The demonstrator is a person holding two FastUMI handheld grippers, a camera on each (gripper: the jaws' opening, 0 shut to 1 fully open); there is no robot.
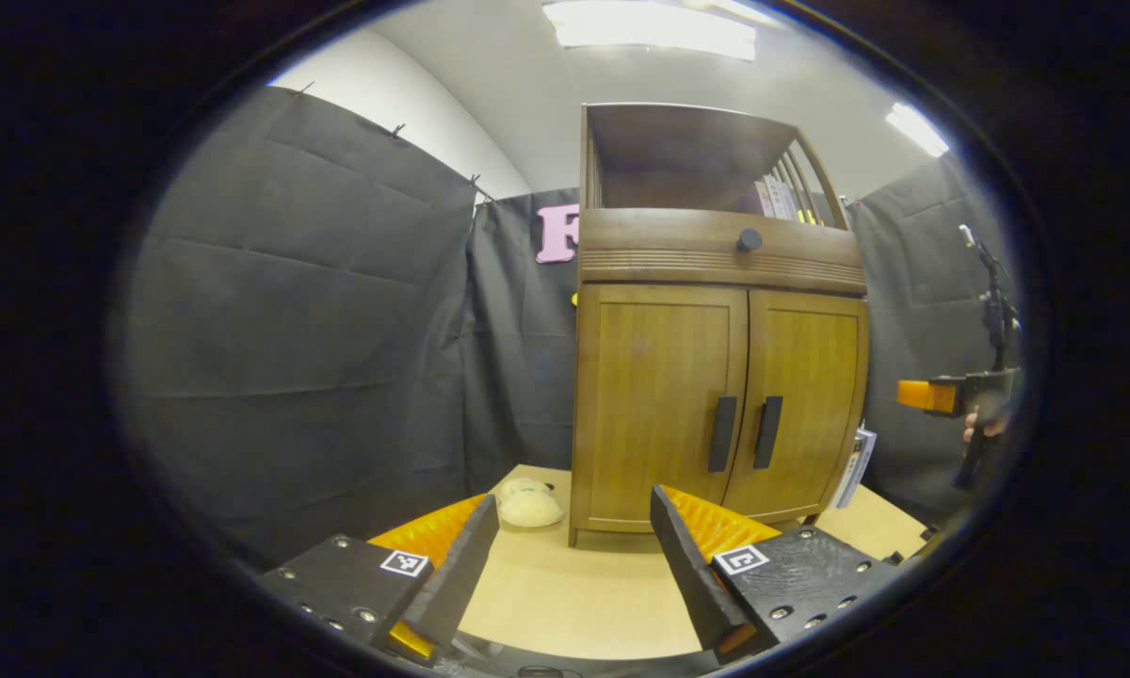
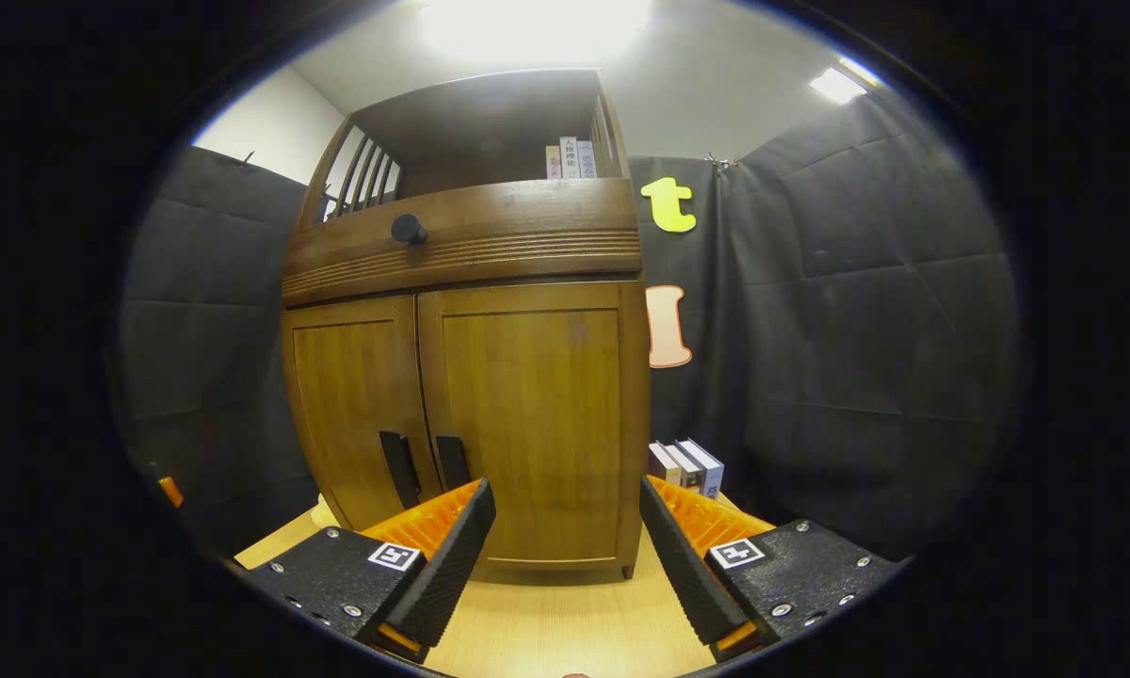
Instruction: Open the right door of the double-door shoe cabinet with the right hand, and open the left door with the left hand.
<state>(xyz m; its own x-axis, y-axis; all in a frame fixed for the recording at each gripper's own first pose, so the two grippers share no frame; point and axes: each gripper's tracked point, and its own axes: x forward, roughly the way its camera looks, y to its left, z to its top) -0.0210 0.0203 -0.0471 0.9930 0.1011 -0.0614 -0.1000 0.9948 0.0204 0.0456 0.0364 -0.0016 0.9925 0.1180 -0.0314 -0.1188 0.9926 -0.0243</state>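
Shoe cabinet (image 1: 716,377) stands upright toward the counter's (image 1: 574,593) far edge, both doors shut, nothing opened yet. Right door (image 2: 532,424) and left door (image 1: 659,395) meet at the centre seam; each carries a black bar handle, long axis vertical, low on the door beside the seam: right handle (image 2: 452,460), left handle (image 1: 722,433). Doors look like stiff wood panels, likely hinged at the outer edges, so they should swing out light and rigid. Best hold is across the bar's middle; the smooth bar may slip if pinched at its end. Left claw (image 1: 574,556) wide open, empty, well short of the cabinet. Right claw (image 2: 565,546) wide open, empty, near the right door's lower part. Cream plush thing (image 1: 529,504) lies just beside the cabinet's left foot. Books (image 2: 687,466) stand beside its right side.
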